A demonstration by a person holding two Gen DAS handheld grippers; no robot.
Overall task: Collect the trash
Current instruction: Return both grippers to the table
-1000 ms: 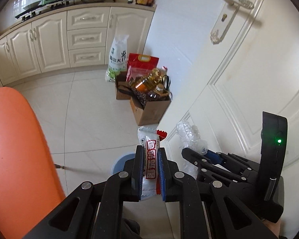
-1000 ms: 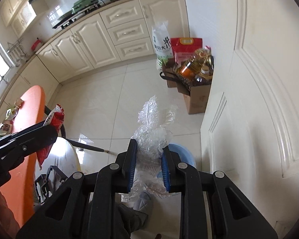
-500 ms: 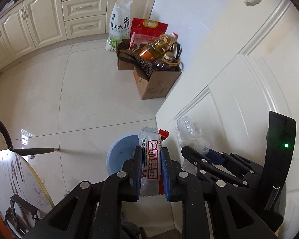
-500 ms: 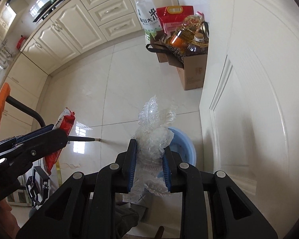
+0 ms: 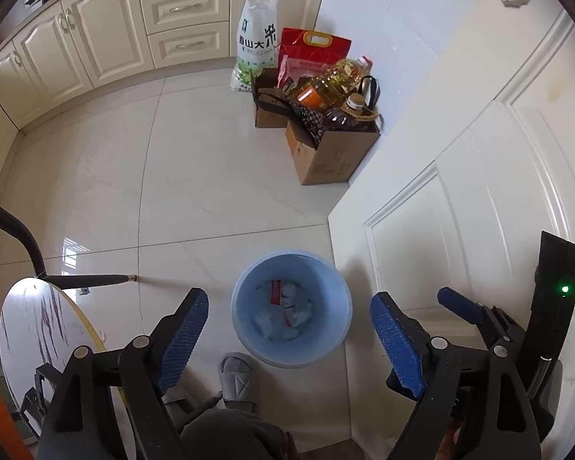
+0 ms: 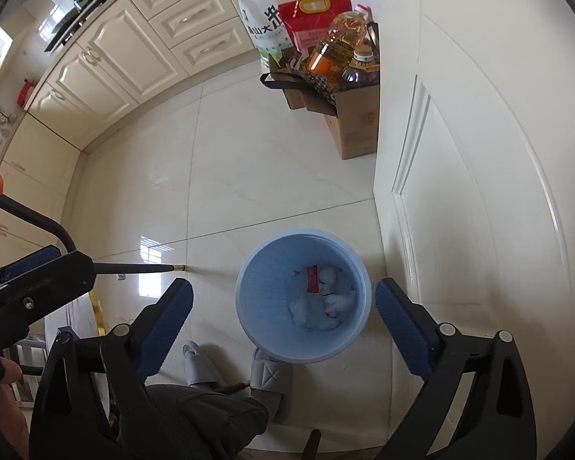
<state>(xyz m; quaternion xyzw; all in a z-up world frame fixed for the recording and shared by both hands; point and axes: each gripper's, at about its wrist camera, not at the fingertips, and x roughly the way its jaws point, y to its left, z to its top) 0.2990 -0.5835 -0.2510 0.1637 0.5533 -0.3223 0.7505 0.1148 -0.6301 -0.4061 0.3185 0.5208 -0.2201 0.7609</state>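
Note:
A light blue bin [image 5: 245, 329] [image 6: 249, 318] stands on the floor tiles by the door, directly below both grippers. Inside lie a red-and-white snack wrapper [image 5: 275, 292] [image 6: 312, 279] and crumpled clear plastic [image 5: 299, 311] [image 6: 335, 299]. My left gripper [image 5: 287, 298] hangs over the bin, its jaws opening wide with nothing between the blue pads [image 5: 184, 326]. My right gripper [image 6: 283, 287] is likewise opening above the bin, empty between its pads [image 6: 398, 322]. Each gripper shows at the edge of the other's view.
A white door [image 5: 479, 191] rises right of the bin. A cardboard box [image 5: 329, 153] with oil bottles and rice bags [image 5: 257, 42] stands by the cabinets. A round table [image 5: 38, 337] and an orange chair are at left. Grey slippers [image 6: 266, 379] sit beside the bin.
Both grippers went from shut to wide open; the snack wrapper and the clear plastic left the jaws and now lie in the bin. Both hands sank and tilted down over it.

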